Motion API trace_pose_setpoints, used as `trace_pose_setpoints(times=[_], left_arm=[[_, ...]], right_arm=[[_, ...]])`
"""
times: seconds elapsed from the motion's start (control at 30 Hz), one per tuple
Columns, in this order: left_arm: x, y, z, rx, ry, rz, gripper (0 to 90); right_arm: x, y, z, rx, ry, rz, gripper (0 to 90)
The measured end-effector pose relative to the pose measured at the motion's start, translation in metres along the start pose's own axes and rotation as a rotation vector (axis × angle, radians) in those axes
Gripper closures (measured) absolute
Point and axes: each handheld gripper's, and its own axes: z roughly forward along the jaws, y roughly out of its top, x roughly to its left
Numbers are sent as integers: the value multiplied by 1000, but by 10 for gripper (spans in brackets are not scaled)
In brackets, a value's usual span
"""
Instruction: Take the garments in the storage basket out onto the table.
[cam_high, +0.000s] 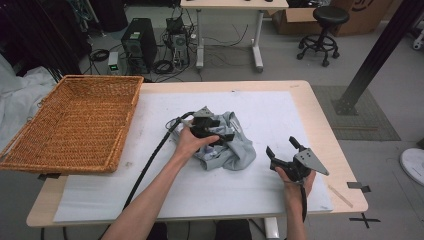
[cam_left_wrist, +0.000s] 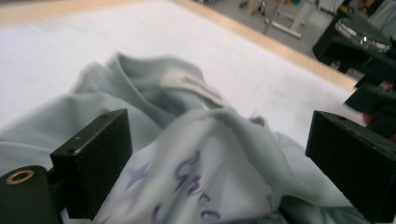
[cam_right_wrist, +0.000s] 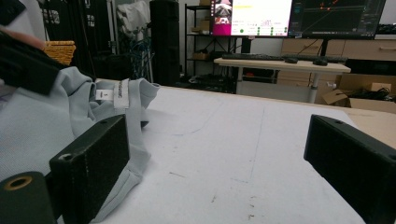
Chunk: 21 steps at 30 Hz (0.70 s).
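Shirt (cam_high: 227, 145), pale grey knit, crumpled right of wicker basket (cam_high: 75, 122): likely light, limp, non-slippery. Left gripper (cam_high: 222, 136) over it, jaws spread, pressing nothing. Right gripper (cam_high: 282, 147) wide, empty. Best hold: collar near label (cam_left_wrist: 191, 86).

Even, diffuse overhead illumination across the high view; soft, short shadows only, beneath the crumpled pale grey-blue cotton garment (cam_high: 227, 145) and along the woven brown wicker basket (cam_high: 75, 120). No glare on the white table mat (cam_high: 280, 115). Left gripper view: motion blur and soft focus on fabric and purple lettering, background defocused. Right gripper view: sharper, slightly dim, bright overexposed rectangular monitor screens (cam_right_wrist: 261, 16) at top.
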Motion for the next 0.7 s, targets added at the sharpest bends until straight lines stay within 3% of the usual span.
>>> trace_pose_setpoints(times=[0.03, 0.07, 0.1, 0.17, 0.2, 0.23, 0.27, 0.33, 0.37, 0.4, 0.5, 0.7], left_arm=[[0, 0, 0, 0, 0, 0, 75], [2, 5, -18, -31, 8, -6, 70], [2, 5, -18, -31, 8, -6, 70], [3, 9, -38, -56, 28, 8, 72], [3, 11, -57, -81, 40, 5, 77], [3, 11, -57, -81, 40, 5, 76], [3, 11, -75, -104, 64, 12, 76], [3, 10, -90, -116, 74, 32, 85], [3, 10, -90, -116, 74, 32, 92], [4, 8, -103, -103, 81, 54, 108], [6, 7, -120, -68, 101, 73, 108], [10, 2, -143, -61, 120, 56, 98]], right_arm=[[0, 0, 0, 0, 0, 0, 67], [0, 0, 0, 5, 0, -5, 67], [0, 0, 0, 5, 0, -5, 67], [0, 0, 1, 7, -5, -3, 66], [0, 0, 1, 9, -7, -3, 66], [1, 0, 1, 12, -9, -5, 64], [1, 1, 1, 12, -12, -8, 63], [1, 1, 1, 18, -14, -7, 63], [1, 1, 1, 18, -14, -7, 63], [1, 1, 2, 24, -14, -12, 63], [1, 2, 3, 45, -6, -17, 64], [1, 1, 3, 36, -12, -15, 60]])
